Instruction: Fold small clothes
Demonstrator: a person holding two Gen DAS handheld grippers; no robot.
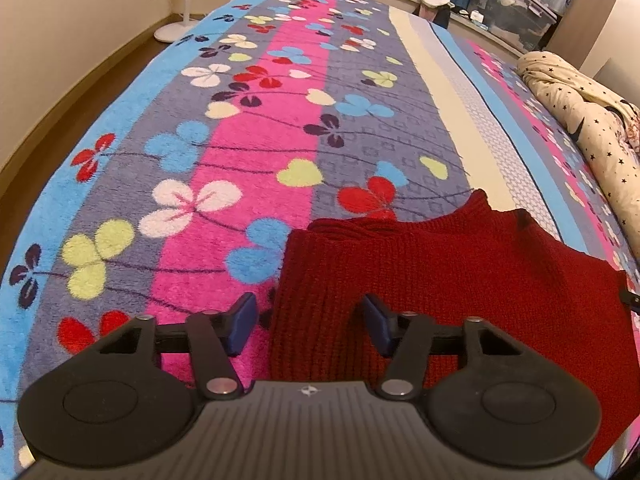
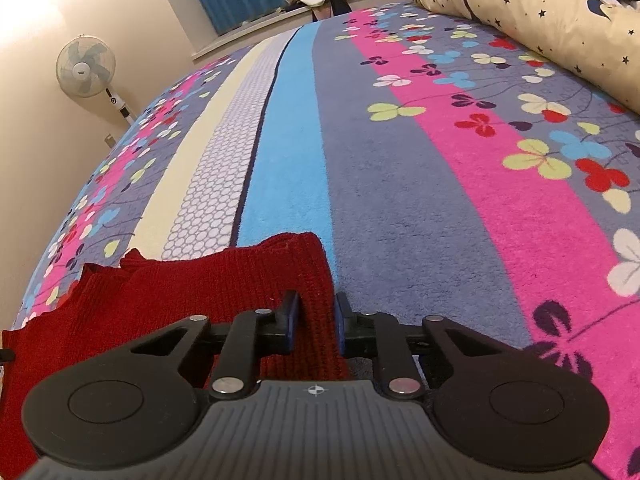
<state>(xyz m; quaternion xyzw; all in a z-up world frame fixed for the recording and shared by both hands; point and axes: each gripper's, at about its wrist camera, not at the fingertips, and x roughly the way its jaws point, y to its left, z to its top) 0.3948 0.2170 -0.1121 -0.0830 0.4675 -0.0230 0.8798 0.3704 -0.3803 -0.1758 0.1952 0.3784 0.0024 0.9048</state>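
Red ribbed knit — a small sweater (image 1: 460, 272) or vest, which of the two I cannot tell — lies flat on the flowered fleece blanket (image 1: 248, 128), at about five o'clock in the left wrist view and seven o'clock in the right. It looks soft, thick and light, likely to sag and stretch when lifted yet grippy enough not to slide from rubber pads; nothing about it is fragile. The right gripper (image 2: 316, 320) has its jaws drawn in close around a narrow strip of the garment's right edge, seemingly clamped on it, though whether both pads press I judge rather than see. The left gripper (image 1: 310, 322) stands about half open astride the left edge — one blue pad over the knit, the other over the blanket — with nothing pinched. Hems and side edges, doubled in thickness, seem the best holds.
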